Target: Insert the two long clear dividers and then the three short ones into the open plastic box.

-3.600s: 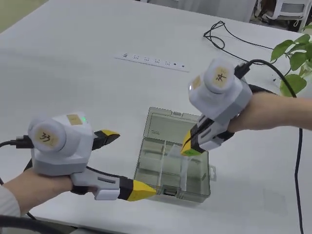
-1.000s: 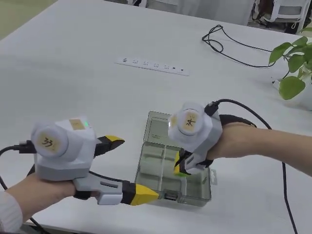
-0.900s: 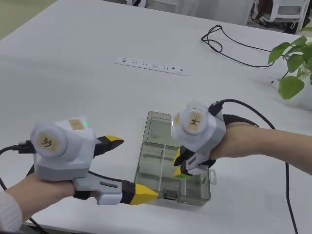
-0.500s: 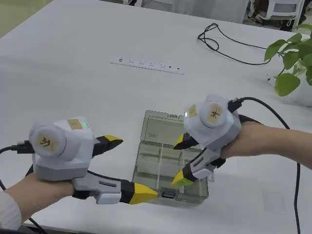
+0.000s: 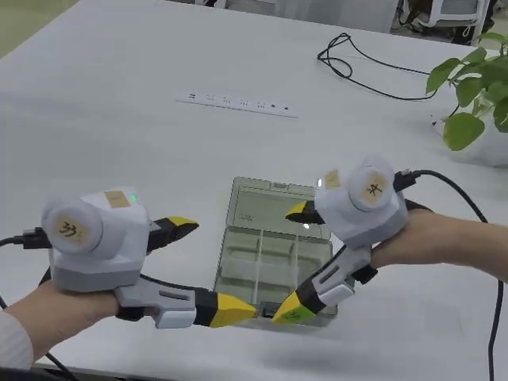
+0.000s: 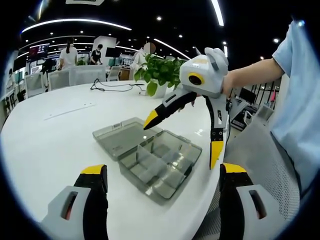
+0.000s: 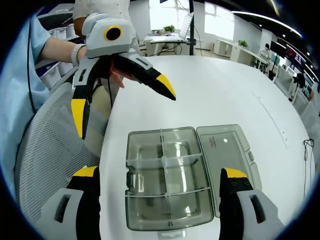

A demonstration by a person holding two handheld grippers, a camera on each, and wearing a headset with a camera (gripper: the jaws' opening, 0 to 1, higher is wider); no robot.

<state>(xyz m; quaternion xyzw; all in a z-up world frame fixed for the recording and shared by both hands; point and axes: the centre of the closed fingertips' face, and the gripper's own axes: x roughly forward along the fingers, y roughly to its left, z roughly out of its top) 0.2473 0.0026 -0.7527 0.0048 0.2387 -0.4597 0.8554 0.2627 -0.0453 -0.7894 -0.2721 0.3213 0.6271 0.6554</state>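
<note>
The open clear plastic box [image 5: 274,258] lies near the table's front edge, its lid [image 5: 274,204] folded flat behind it. Clear dividers [image 7: 165,161] stand inside and split it into several compartments. My right gripper [image 5: 294,260] hovers over the box's near right side, open, with nothing between its jaws. From its own view, the right gripper [image 7: 160,173] looks down on the box [image 7: 150,150]. My left gripper [image 5: 208,268] sits just left of the box, open and empty. In the left gripper view, the left gripper [image 6: 163,170] frames the box [image 6: 157,162].
A white power strip [image 5: 236,103] lies farther back on the table. A black cable [image 5: 357,59] loops at the back right beside a green plant [image 5: 476,87]. The table's front edge runs just below the box, with a mesh chair [image 7: 50,165] beyond it.
The right gripper, earlier shut on a clear divider above the box, went down into the box, opened and drew back toward the near right, empty. The left gripper stayed put.
</note>
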